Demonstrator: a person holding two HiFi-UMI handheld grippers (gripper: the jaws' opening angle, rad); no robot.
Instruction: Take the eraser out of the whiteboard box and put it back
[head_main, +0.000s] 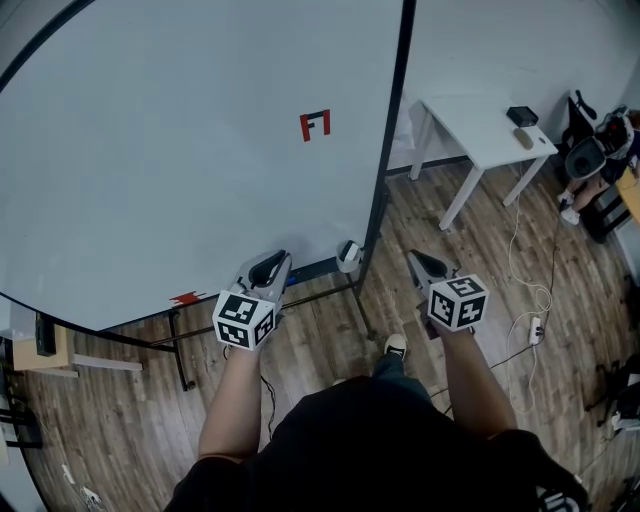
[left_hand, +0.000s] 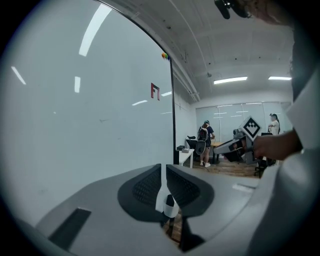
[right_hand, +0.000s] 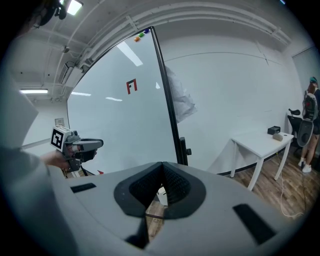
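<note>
The whiteboard (head_main: 180, 140) fills the left of the head view. A small white box (head_main: 348, 256) hangs at its lower right corner by the black frame. In the left gripper view the box (left_hand: 168, 210) shows just beyond the jaws with a dark thing, likely the eraser (left_hand: 170, 200), sticking up in it. My left gripper (head_main: 268, 268) is shut and empty, a little left of the box. My right gripper (head_main: 425, 265) is shut and empty too, to the right of the board's edge. The right gripper view shows the box (right_hand: 161, 196) partly hidden behind its closed jaws.
A white table (head_main: 470, 120) with small dark items (head_main: 521, 115) stands by the far wall. A person (head_main: 600, 150) sits at the far right. Cables and a power strip (head_main: 535, 328) lie on the wood floor. The board's stand legs (head_main: 180, 350) reach under my left arm.
</note>
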